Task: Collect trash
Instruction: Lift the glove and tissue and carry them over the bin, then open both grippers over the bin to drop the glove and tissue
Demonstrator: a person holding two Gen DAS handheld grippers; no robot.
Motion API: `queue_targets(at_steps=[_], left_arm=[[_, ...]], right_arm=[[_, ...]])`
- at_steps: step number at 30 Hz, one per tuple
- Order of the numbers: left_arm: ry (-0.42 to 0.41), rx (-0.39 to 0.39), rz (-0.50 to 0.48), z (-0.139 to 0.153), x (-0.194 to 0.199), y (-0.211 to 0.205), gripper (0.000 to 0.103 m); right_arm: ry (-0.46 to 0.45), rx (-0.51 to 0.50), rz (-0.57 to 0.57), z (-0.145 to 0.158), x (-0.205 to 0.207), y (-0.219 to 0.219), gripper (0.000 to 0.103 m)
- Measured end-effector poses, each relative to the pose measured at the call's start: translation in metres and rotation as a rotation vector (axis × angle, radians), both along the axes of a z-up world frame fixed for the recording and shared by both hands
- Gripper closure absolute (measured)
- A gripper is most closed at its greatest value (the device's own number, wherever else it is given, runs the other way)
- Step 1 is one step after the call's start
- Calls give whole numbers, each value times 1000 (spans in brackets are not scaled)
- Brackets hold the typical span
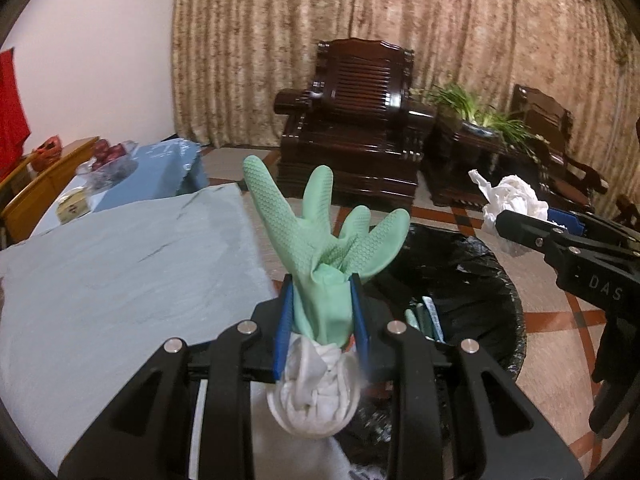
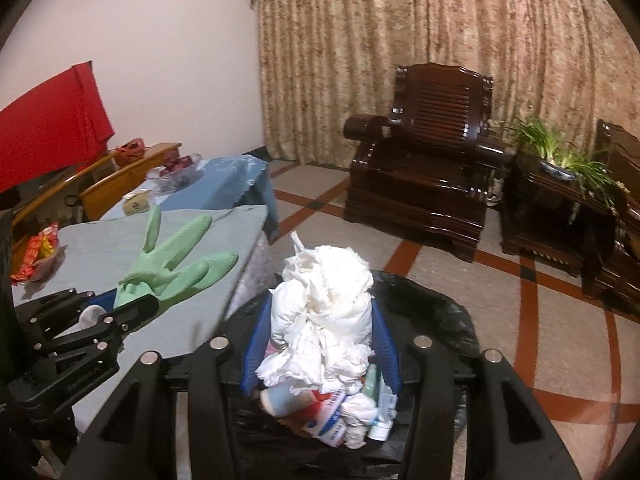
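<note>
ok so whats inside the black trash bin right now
In the trash bin: a white bottle, crumpled tissue, a tube and a printed wrapper. The held tissue wad covers the rest.

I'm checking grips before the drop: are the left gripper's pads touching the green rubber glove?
Touching. In the left wrist view the blue pads of the left gripper press against both sides of the green rubber glove, pinching its cuff with no gap.

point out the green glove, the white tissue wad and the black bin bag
green glove (image 1: 320,240), left wrist view, on its textured palm
white tissue wad (image 2: 328,300), right wrist view, on the wad's middle
black bin bag (image 1: 460,256), left wrist view, on the bag's inner wall
</note>
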State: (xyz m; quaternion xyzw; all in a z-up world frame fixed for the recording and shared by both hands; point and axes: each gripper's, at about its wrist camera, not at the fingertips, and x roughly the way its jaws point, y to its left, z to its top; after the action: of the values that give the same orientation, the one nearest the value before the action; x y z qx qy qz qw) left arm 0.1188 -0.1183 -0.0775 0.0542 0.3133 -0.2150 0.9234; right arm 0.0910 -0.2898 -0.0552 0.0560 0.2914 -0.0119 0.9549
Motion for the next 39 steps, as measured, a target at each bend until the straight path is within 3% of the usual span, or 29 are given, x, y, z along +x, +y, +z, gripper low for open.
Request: queue_targets(at_steps=[16, 18, 20, 22, 24, 25, 27, 30, 39], left_arm=[[34, -1, -121, -35, 38, -63, 76], [48, -11, -140, -38, 41, -67, 70], [57, -29, -155, -41, 44, -67, 52], [46, -43, -161, -40, 44, -65, 38], [39, -60, -162, -37, 44, -59, 33], [37, -65, -158, -36, 43, -54, 30], [34, -63, -146, -32, 43, -46, 24], [16, -51, -111, -25, 37, -32, 13], [6, -24, 6, -4, 9, 25, 9]], right_arm=[[64, -17, -92, -33, 20, -43, 55], [69, -14, -94, -37, 22, -46, 50], [82, -24, -104, -42, 26, -47, 48], [95, -23, -114, -46, 28, -49, 36], [91, -23, -125, -47, 26, -49, 28], [88, -26, -128, -47, 26, -49, 18], [80, -29, -132, -46, 23, -48, 8], [62, -20, -124, -40, 14, -41, 6], [46, 17, -28, -17, -7, -7, 6]])
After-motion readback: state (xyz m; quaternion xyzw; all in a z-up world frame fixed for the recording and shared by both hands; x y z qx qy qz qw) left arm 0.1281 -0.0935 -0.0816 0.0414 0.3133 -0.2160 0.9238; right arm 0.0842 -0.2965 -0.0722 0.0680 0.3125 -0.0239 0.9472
